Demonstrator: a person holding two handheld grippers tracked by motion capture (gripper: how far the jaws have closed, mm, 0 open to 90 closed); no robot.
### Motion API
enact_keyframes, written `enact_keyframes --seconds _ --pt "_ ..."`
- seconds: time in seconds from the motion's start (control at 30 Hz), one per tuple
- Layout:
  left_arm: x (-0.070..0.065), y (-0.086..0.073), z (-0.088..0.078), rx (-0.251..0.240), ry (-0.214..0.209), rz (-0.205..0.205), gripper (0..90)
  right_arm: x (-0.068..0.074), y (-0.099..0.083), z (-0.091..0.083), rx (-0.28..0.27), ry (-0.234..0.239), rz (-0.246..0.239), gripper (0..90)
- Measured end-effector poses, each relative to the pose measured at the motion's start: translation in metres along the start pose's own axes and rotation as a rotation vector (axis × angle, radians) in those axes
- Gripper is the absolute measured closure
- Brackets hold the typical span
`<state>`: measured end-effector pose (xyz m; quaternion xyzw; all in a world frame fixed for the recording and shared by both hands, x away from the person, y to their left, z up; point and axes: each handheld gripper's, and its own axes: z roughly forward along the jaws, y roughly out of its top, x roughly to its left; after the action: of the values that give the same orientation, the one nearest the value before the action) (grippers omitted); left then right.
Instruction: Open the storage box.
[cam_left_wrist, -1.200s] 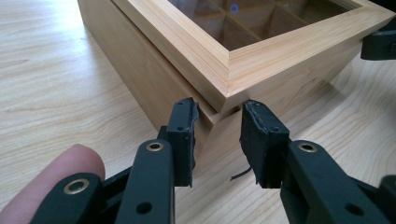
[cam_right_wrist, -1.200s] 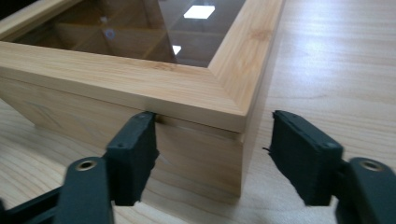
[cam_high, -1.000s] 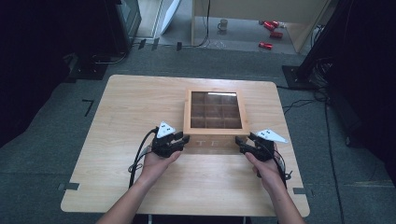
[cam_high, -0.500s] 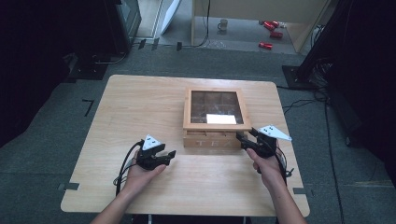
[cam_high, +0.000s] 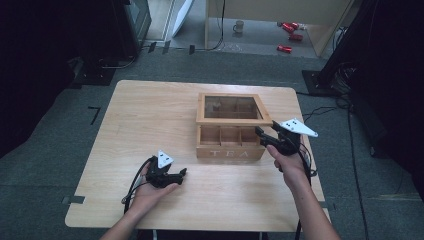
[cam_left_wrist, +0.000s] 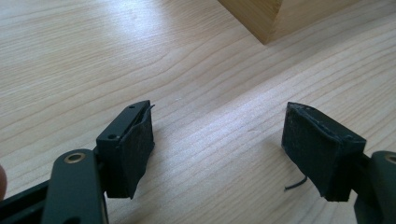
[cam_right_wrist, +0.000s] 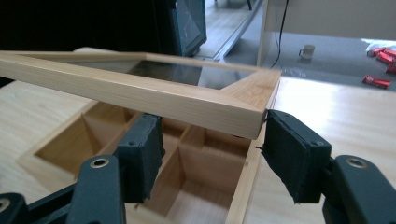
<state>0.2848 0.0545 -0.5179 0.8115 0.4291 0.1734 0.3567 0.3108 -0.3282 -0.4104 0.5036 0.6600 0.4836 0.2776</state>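
The wooden tea box (cam_high: 230, 141) stands near the middle of the desk (cam_high: 150, 115), a little toward its right side, with the word TEA on its front wall. Its glass-paned lid (cam_high: 233, 109) is lifted at the front and tilts above the compartments, which show open beneath it in the right gripper view. The right tongs (cam_high: 262, 134) are at the lid's front right corner: in the right gripper view one pad (cam_right_wrist: 294, 154) sits just beside the end of the lid's front rail (cam_right_wrist: 140, 95) and the other pad is under that rail, but whether they press on the wood I cannot tell. The right hand (cam_high: 288, 162) holds them at the box's right front corner. The left tongs (cam_high: 181, 173) lie low over bare desk, well apart from the box toward the near left, cradled in the left hand (cam_high: 150, 192). Their jaws have just been opening and stand wide apart with nothing between them but wood grain; a corner of the box (cam_left_wrist: 261, 18) shows beyond them.
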Motion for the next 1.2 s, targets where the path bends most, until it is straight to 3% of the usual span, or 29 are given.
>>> enact_keyframes --seconds 0.27,0.5,0.7,0.83,0.93,1.07,1.2 --pt "0.001 -0.001 -0.001 -0.006 -0.014 -0.02 25.3 -0.005 0.019 0.013 -0.028 -0.016 -0.045 35.5" --pt "0.0 -0.001 -0.001 -0.008 -0.015 -0.023 25.3 -0.015 0.035 0.017 -0.059 -0.021 -0.051 30.5" --pt "0.0 -0.001 -0.001 -0.009 -0.023 -0.024 25.3 -0.021 0.044 0.022 -0.087 0.005 -0.078 32.5" --pt "0.0 -0.001 -0.001 -0.006 -0.031 -0.02 25.4 -0.025 0.052 0.027 -0.107 0.036 -0.123 35.9" --pt "0.0 -0.001 -0.002 -0.007 -0.039 -0.022 25.4 -0.025 0.056 0.035 -0.113 0.021 -0.229 38.2" --pt "0.002 -0.001 -0.002 -0.01 -0.046 -0.026 25.3 -0.025 0.059 0.04 -0.12 0.031 -0.254 40.1" --pt "0.002 -0.002 -0.002 -0.01 -0.055 -0.031 25.4 -0.03 0.065 0.045 -0.143 0.046 -0.24 42.0"
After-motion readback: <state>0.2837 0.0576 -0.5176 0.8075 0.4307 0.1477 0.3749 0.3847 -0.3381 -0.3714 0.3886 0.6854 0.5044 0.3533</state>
